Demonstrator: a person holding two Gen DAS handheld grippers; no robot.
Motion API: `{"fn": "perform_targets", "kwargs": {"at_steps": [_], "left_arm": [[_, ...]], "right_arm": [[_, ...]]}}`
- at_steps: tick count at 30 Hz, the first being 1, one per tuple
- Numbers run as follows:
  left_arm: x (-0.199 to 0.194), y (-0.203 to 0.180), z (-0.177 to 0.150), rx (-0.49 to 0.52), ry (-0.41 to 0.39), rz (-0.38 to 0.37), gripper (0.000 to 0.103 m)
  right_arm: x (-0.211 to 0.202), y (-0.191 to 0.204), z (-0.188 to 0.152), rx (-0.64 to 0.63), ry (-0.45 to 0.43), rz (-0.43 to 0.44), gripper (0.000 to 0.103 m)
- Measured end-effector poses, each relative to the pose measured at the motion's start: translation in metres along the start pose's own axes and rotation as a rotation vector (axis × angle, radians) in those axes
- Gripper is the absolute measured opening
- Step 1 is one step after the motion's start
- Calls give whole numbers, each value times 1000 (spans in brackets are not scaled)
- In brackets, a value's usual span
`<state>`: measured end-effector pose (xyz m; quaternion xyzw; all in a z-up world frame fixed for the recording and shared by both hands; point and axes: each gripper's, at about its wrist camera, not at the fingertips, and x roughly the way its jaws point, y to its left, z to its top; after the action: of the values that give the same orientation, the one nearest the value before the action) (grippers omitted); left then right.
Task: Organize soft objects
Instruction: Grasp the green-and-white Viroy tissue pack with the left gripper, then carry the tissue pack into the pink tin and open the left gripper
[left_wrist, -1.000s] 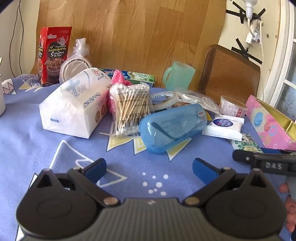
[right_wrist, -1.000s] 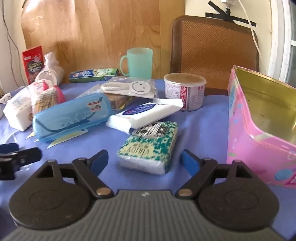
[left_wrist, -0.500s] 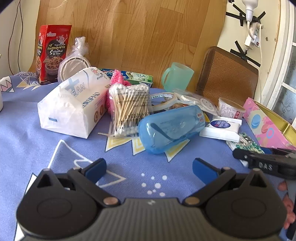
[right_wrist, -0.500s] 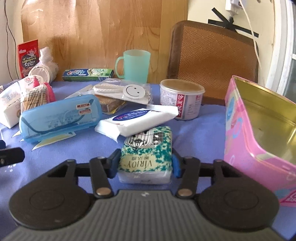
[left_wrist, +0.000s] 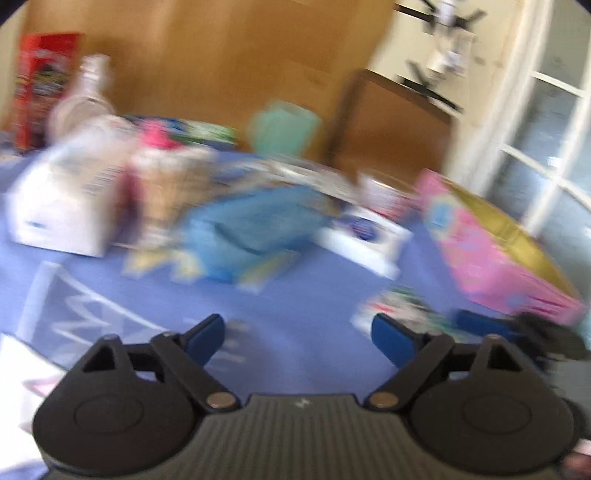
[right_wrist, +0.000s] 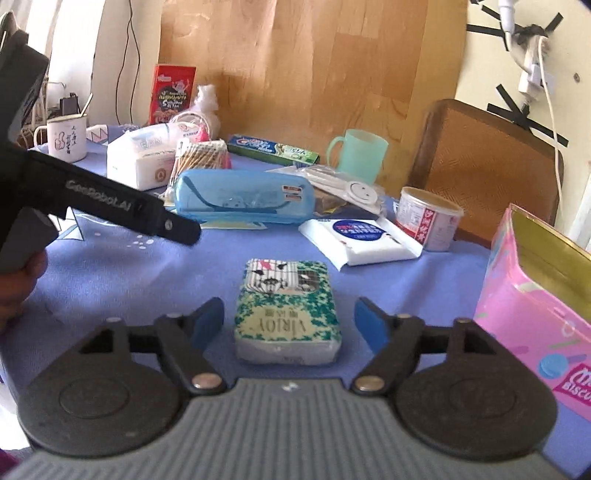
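A green and white tissue pack (right_wrist: 288, 314) lies on the blue tablecloth, between the open jaws of my right gripper (right_wrist: 290, 325), not gripped. A white wet-wipe pack (right_wrist: 360, 240) lies beyond it, and a large white tissue pack (right_wrist: 142, 158) sits at the far left. A pink tin box (right_wrist: 535, 295) with a gold inside stands open at the right. My left gripper (left_wrist: 297, 338) is open and empty above the cloth. Its view is blurred; the tissue pack (left_wrist: 402, 306) shows at its right, next to the pink box (left_wrist: 495, 251).
A blue glasses case (right_wrist: 243, 199), a bag of cotton swabs (right_wrist: 199, 157), a toothpaste box (right_wrist: 273, 149), a green mug (right_wrist: 358, 155), a small tub (right_wrist: 428, 218), a red packet (right_wrist: 171, 94) and a white mug (right_wrist: 66, 138) crowd the table's back. A brown chair back (right_wrist: 487, 170) stands behind.
My right gripper, shut on the green tissue pack half a second ago, has opened and pulled back and up. My left gripper is swinging right; its view is blurred.
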<state>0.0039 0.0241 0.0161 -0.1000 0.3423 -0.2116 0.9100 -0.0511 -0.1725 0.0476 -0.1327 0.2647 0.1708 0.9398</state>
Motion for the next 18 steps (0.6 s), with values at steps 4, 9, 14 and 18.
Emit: {"fn": "perform_targets", "kwargs": {"at_steps": [4, 9, 14, 18], "left_arm": [[21, -34, 1, 42, 115, -124, 58], [37, -73, 16, 90, 134, -199, 46], [49, -143, 50, 245, 59, -261, 45], [81, -207, 69, 342, 41, -307, 45]], "right_arm": [[2, -16, -11, 110, -2, 68, 58], [-12, -22, -15, 126, -71, 104, 51], [-38, -55, -11, 150, -222, -50, 51], [-49, -96, -7, 198, -291, -214, 52]]}}
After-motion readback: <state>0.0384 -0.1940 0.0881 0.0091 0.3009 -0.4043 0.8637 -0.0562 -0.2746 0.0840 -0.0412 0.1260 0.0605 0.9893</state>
